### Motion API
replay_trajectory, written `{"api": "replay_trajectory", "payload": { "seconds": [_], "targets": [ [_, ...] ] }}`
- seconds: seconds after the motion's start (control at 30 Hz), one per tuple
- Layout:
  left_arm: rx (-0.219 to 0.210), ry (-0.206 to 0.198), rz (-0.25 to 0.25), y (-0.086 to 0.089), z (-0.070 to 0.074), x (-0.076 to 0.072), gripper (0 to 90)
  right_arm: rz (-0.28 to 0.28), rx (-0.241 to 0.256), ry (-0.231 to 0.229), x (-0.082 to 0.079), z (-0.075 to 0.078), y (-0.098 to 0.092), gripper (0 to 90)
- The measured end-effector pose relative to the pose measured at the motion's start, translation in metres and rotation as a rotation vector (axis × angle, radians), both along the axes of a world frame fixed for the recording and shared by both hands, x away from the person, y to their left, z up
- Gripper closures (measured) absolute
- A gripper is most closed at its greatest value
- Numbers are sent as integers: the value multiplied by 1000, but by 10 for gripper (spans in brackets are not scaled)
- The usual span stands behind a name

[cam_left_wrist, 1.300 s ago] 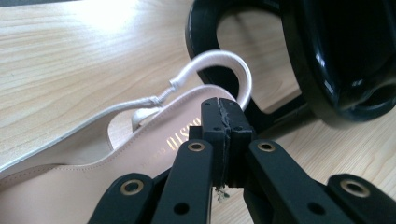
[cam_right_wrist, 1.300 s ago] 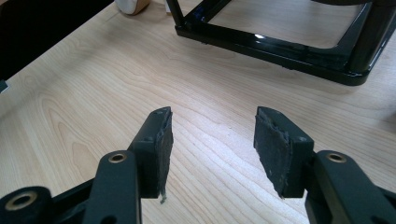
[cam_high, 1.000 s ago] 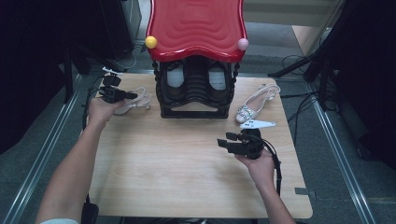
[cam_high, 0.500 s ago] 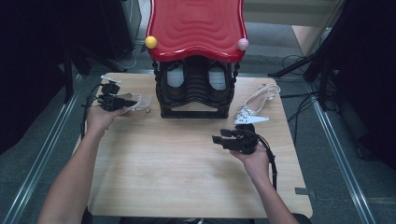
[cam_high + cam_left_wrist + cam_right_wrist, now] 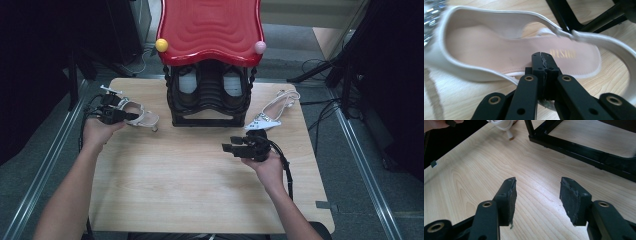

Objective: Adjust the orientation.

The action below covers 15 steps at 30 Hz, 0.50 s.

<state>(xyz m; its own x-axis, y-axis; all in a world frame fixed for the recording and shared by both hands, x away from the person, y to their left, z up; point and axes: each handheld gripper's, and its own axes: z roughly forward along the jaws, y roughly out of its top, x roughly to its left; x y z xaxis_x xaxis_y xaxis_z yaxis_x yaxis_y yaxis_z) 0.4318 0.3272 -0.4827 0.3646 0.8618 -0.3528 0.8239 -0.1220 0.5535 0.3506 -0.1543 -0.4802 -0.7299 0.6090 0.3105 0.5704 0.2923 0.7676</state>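
Note:
A white slingback high-heeled shoe (image 5: pixel 146 119) lies on the wooden table (image 5: pixel 175 180) at the left of a black shoe rack (image 5: pixel 209 117). My left gripper (image 5: pixel 131 116) is shut on its near side edge; in the left gripper view the closed jaws sit over the rim of the shoe (image 5: pixel 499 45), whose beige insole faces up. My right gripper (image 5: pixel 227 148) hovers open over the table's middle, in front of the rack, with nothing between its pads (image 5: pixel 512 191). A second white shoe (image 5: pixel 272 111) with a jewelled toe lies right of the rack.
The rack carries a wavy red top (image 5: pixel 210 27) with a yellow ball (image 5: pixel 161 45) and a pink ball (image 5: pixel 260 47) at its corners, and holds pale shoes (image 5: pixel 187 82) inside. Its black base bar (image 5: pixel 584 151) lies just beyond my right gripper. Cables trail off the table's right side.
My right gripper has moved left toward the table's middle, staying open. My left gripper, shut on the shoe, has drawn it slightly toward the person.

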Motion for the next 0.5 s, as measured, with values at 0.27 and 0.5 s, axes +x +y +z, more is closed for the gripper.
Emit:
{"api": "replay_trajectory", "payload": {
  "seconds": [0.27, 0.5],
  "targets": [
    [1, 4, 46, 22, 4, -4, 900, 1, -2, 9, 1, 0, 2, 484],
    [11, 8, 53, 24, 10, -6, 870, -2, -1, 10, 2, -1, 2, 484]
  ]
}}
